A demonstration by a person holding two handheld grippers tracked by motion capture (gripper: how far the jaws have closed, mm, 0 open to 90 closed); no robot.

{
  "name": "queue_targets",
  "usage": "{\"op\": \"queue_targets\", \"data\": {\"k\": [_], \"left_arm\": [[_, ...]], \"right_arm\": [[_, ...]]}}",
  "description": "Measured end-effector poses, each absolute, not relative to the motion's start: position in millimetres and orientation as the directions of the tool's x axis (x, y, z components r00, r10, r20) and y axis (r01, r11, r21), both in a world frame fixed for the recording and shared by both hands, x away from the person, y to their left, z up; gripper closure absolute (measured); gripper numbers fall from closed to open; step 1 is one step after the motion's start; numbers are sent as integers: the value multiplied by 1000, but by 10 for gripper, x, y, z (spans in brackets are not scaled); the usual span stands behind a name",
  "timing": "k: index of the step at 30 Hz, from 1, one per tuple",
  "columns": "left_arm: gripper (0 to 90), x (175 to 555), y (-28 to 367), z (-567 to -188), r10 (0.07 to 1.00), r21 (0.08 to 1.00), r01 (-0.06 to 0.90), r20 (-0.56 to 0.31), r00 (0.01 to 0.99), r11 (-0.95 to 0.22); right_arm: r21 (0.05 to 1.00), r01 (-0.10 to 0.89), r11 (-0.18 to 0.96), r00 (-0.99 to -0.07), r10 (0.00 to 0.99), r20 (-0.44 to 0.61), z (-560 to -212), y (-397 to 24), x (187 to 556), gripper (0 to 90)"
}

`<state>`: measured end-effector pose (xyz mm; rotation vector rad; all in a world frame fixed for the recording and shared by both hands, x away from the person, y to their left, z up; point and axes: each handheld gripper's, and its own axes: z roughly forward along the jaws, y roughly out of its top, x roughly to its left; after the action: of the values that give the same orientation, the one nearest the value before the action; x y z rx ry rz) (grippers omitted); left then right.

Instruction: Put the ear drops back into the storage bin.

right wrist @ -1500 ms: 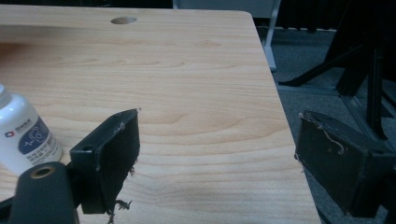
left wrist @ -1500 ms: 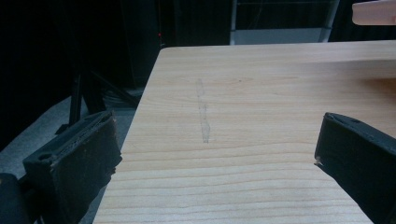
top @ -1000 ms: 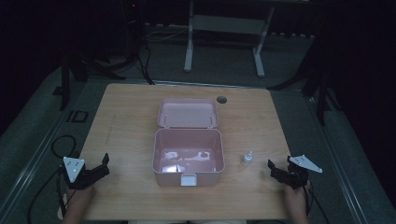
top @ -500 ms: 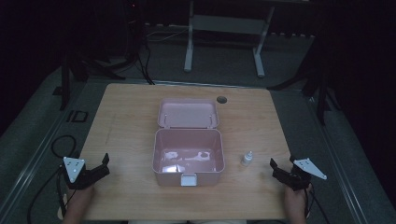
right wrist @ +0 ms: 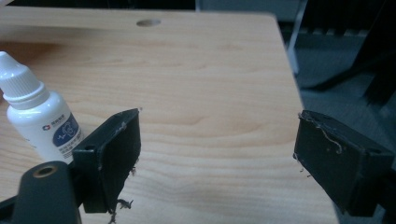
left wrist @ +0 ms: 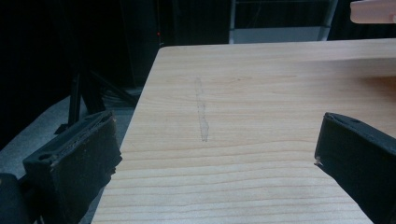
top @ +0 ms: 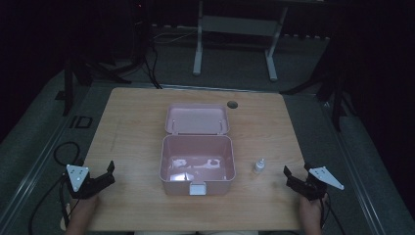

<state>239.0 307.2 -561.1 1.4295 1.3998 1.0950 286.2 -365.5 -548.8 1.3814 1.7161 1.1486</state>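
The likeliest slip from here is tipping the small white dropper bottle (top: pixel 259 166): it stands upright on a narrow base, tall for its footprint, and the right gripper (top: pixel 297 177), resting near the right end of the table's front edge, would come at it from the side with one jaw leading, so a nudge from that jaw before the other is round it could knock it over and send it rolling toward the edge or against the box. In the right gripper view the bottle (right wrist: pixel 38 115) stands just beyond and outside one jaw rather than between the two, so the gripper would need to shift sideways before closing, and a close made too early would catch only air or clip the cap. A grip high on the ribbed cap could also let the smooth body swing or slide out. The bottle itself is white plastic with a ridged screw cap tapering to a tip, and a label bearing a small blue square emblem and print too small to read. It stands on the bare wood just right of the open pink plastic box (top: pixel 196 164), toward the front of the table (top: pixel 132 122), apart from both box and gripper. Both grippers have their jaws spread wide and hold nothing; the left gripper (top: pixel 103 176) sits near the front left corner, well apart from the bottle.
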Motion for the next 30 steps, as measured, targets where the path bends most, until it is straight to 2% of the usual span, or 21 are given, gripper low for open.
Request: {"op": "queue_targets", "data": {"k": [7,15,26,30], "left_arm": [[3,2393,3073,-5611,1000,962,271,28,-3,-27],[3,2394,3075,-5610,1000,962,272,26,-2,-24],[3,2392,3073,-5610,1000,962,273,28,-2,-27],[3,2392,3074,-5610,1000,962,272,28,0,-27]], "right_arm": [[825,550,125,-271,962,35,-5290,-3666,2904,143],[743,654,142,-285,956,68,-5194,-3713,2947,143],[581,751,313,-414,909,45,-5034,-3588,3039,143],[478,771,421,-489,872,20,-4973,-3489,3102,143]]}}
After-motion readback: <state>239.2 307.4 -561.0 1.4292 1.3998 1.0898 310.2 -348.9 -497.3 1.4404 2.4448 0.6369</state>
